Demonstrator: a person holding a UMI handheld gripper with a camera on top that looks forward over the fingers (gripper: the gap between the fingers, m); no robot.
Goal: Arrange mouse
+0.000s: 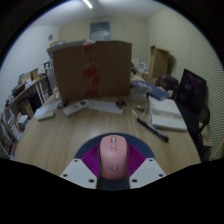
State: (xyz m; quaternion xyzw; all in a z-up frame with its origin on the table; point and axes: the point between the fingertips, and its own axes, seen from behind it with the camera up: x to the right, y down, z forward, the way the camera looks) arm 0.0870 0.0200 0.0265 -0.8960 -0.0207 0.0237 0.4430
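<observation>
1. Legible text: none. No words, brand names or numbers can be read on any surface.
2. Cardboard box [92, 68]: carries red markings on its front face; too small to read.

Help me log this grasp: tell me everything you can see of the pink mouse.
The mouse is pale pink, smooth and plastic-looking, with a rounded oval body and a thin seam down its middle where a small scroll wheel sits. It points away from the camera and sits between the two fingers of the claw, whose white tips flank it at each side. Whether the fingers press on it cannot be told. A grey round mat shows behind it, on the wooden table.
</observation>
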